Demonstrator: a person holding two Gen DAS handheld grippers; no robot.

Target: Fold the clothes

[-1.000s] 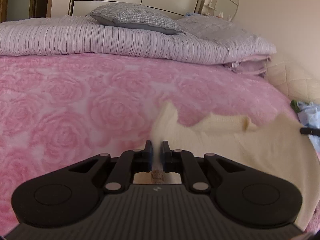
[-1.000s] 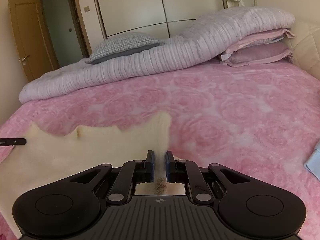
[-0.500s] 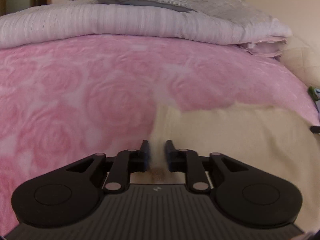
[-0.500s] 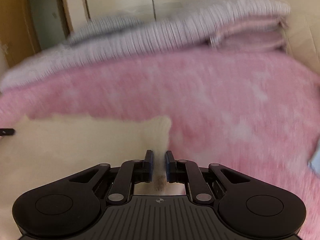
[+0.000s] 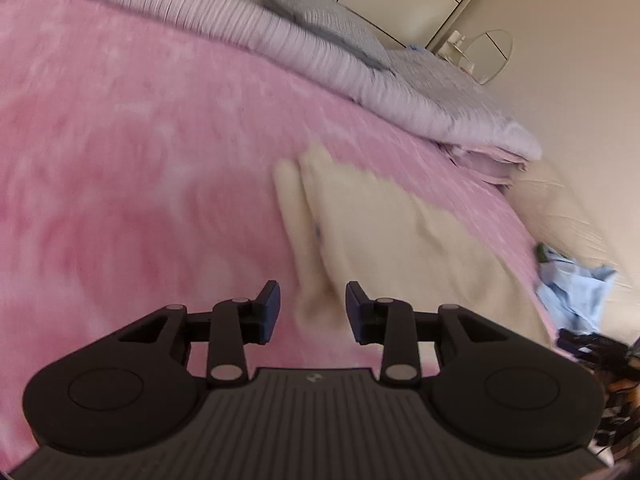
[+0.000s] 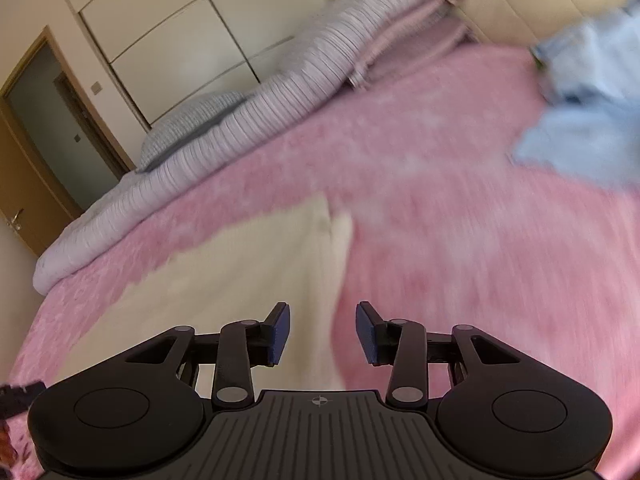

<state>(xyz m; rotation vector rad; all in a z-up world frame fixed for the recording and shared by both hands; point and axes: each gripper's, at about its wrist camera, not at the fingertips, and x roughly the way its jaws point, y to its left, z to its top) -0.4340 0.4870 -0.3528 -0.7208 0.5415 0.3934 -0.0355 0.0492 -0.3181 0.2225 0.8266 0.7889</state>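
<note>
Left gripper [image 5: 312, 306]: jaws partly apart, just been opening; pads press on nothing. An edge of the cream-coloured soft knit garment [image 5: 400, 240] lies in the gap below, loose, not pinched. Right gripper [image 6: 323, 332]: same case, jaws part-way open and just been opening, the garment's [image 6: 248, 280] right-hand edge under the gap, free of the pads.

Garment lies flat on the pink rose-patterned bed blanket [image 5: 140, 160], between the two grippers. From the left gripper it runs ahead and to the right; from the right gripper, ahead and to the left. Each hand sits at its own side edge, neither nearer overall. Long axis appears to run away from the grippers toward the folded lilac ribbed quilt [image 5: 320, 48]; blur makes the outline uncertain.

Beyond: crumpled light-blue cloth [image 6: 584, 112] to the right, well apart from the garment.

Judgement: one fold looks just laid down and let go; the next grasp likely starts at these near edges.
</note>
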